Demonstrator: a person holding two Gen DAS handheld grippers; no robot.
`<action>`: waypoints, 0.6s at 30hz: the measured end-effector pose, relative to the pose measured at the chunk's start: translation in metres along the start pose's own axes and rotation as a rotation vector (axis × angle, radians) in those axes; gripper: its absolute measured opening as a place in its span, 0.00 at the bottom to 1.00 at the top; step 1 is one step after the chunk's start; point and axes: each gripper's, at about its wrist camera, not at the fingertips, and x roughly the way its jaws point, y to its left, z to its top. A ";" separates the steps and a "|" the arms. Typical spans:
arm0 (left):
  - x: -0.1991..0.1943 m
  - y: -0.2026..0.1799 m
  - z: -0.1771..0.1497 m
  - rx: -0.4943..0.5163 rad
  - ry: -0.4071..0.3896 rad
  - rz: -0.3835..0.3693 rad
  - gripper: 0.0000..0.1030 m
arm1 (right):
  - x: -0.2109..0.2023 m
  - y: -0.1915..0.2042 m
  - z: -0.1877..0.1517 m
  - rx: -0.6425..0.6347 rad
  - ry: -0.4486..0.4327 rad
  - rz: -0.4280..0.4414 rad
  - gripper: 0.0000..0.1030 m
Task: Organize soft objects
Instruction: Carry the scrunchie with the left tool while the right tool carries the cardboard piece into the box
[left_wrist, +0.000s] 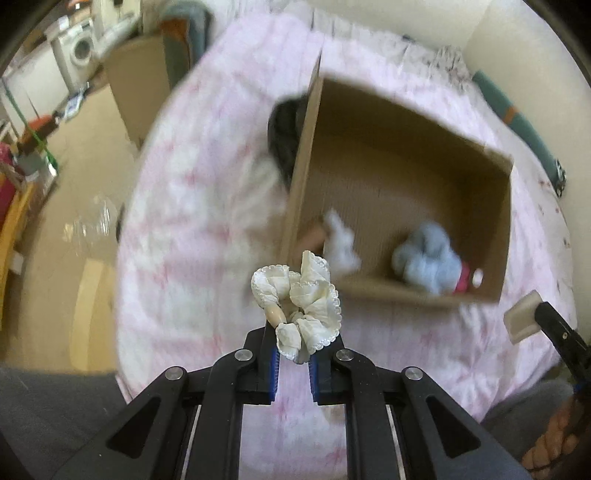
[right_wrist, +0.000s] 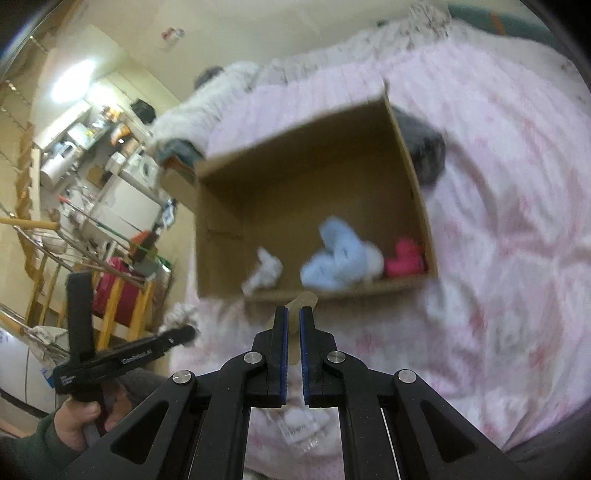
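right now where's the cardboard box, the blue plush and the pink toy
cardboard box (right_wrist: 410, 162), right wrist view, on its right wall
blue plush (right_wrist: 334, 258), right wrist view, on its body
pink toy (right_wrist: 404, 258), right wrist view, on its middle

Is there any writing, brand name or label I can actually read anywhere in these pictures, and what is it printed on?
White lettering along the top bar of the left gripper, right wrist view: a brand mark, too blurred to read with certainty.
Small white print on that tool's black body, near the person's hand: too small to read.
Label on the clear plastic packet below the right gripper: dark print, blurred, unreadable.
Cardboard box, toys and bedcover: no readable text.
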 end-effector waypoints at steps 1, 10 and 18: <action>-0.005 -0.003 0.007 0.013 -0.032 0.007 0.11 | -0.004 0.002 0.007 -0.012 -0.015 0.005 0.07; -0.004 -0.031 0.056 0.122 -0.179 0.040 0.11 | -0.010 0.008 0.058 -0.116 -0.133 0.000 0.07; 0.061 -0.023 0.047 0.063 -0.014 -0.055 0.11 | 0.015 -0.032 0.052 -0.015 -0.115 -0.078 0.07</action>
